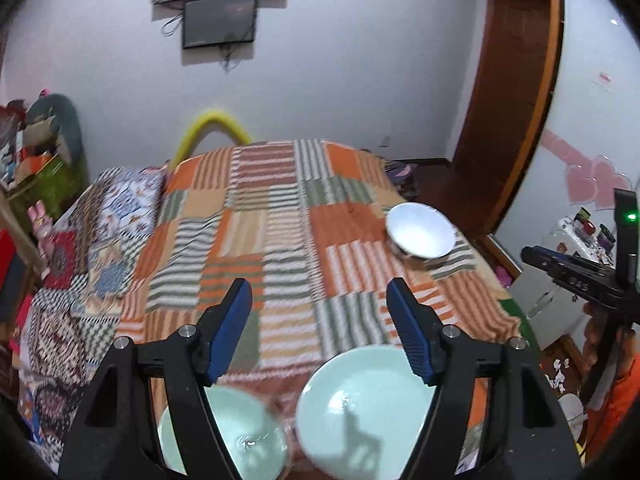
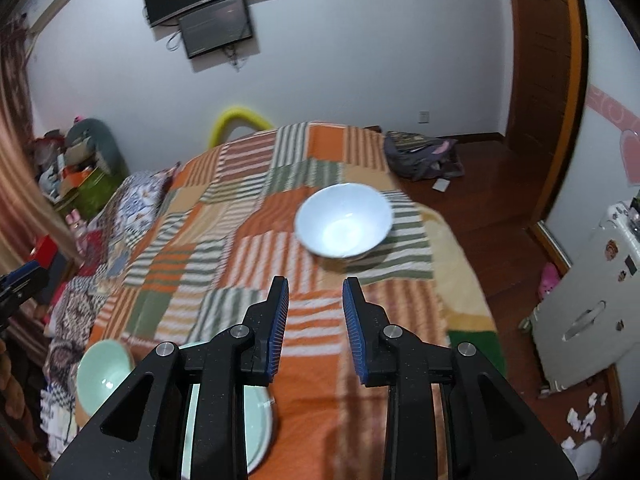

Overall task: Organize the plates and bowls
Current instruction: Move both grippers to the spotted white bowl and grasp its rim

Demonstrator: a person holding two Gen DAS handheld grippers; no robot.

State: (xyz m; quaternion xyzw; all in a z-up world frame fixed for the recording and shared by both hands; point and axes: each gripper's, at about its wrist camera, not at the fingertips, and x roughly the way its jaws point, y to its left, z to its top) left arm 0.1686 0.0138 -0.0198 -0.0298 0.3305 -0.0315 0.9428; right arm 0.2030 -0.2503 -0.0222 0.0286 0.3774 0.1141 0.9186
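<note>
1. Bed [image 1: 280,208], covered by a striped patchwork blanket, one. It serves as the work surface; all the crockery sits on it, probably because it is the only broad flat area in reach. Soft cloth, so dishes may rock or tilt.

2. Green plate [image 1: 360,412], one. In the left view it lies just under and slightly behind the right-hand jaw tip, below the fingers. In the right view its edge [image 2: 260,420] shows beneath the left-hand jaw. Flat and low; likely the base for any stack.

3. White bowl [image 2: 344,222], one. Upright, straight ahead of the right jaws and a little beyond their tips, apart from them. From the left jaws it is far ahead and off to the right [image 1: 420,230]. It stands well apart from the green pieces, so it probably needs bringing over.

4. Green bowl [image 1: 236,432], one. Under the left-hand jaw in the left view, just beside the plate; whether they touch, cannot tell. In the right view it seems tilted [image 2: 104,372].

5. Left gripper [image 1: 320,300]: jaws spread wide, holding nothing.

6. Right gripper [image 2: 315,300]: jaws parted, narrower gap, empty, lined up toward the white bowl.
</note>
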